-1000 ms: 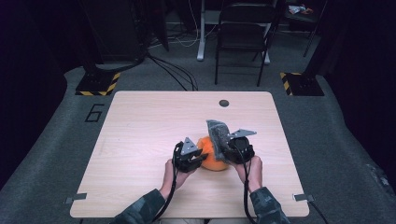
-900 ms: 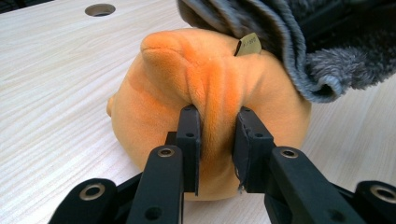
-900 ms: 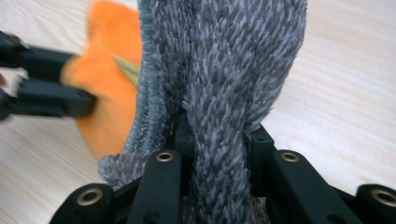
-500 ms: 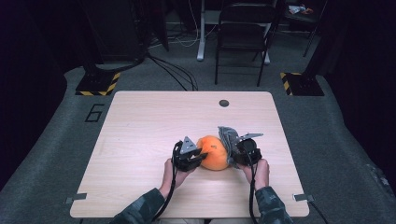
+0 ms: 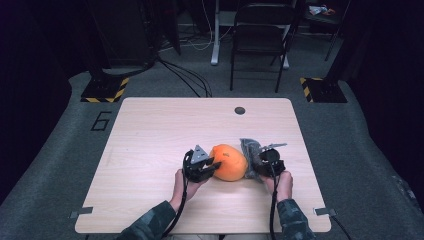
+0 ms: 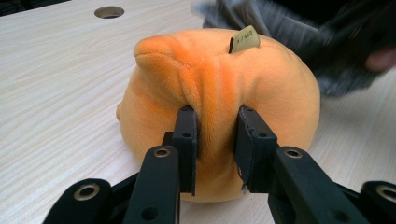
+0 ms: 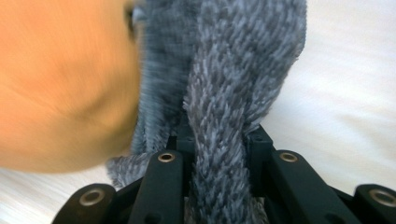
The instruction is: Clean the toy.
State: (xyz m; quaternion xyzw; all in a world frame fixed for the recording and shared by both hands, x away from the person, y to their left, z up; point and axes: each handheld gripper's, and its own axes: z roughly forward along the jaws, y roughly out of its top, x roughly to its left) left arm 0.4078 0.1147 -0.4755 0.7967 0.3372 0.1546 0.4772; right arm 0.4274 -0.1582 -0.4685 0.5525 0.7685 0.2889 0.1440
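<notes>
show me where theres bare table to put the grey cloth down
Bare wood runs across the table left of the left gripper to the left edge, and across the far half, from the orange plush back to the round hole. A narrower strip lies right of the right gripper. It is crowded at front centre: plush, grey cloth, both grippers.

Camouflage sleeves, black screw-studded jaws.
</notes>
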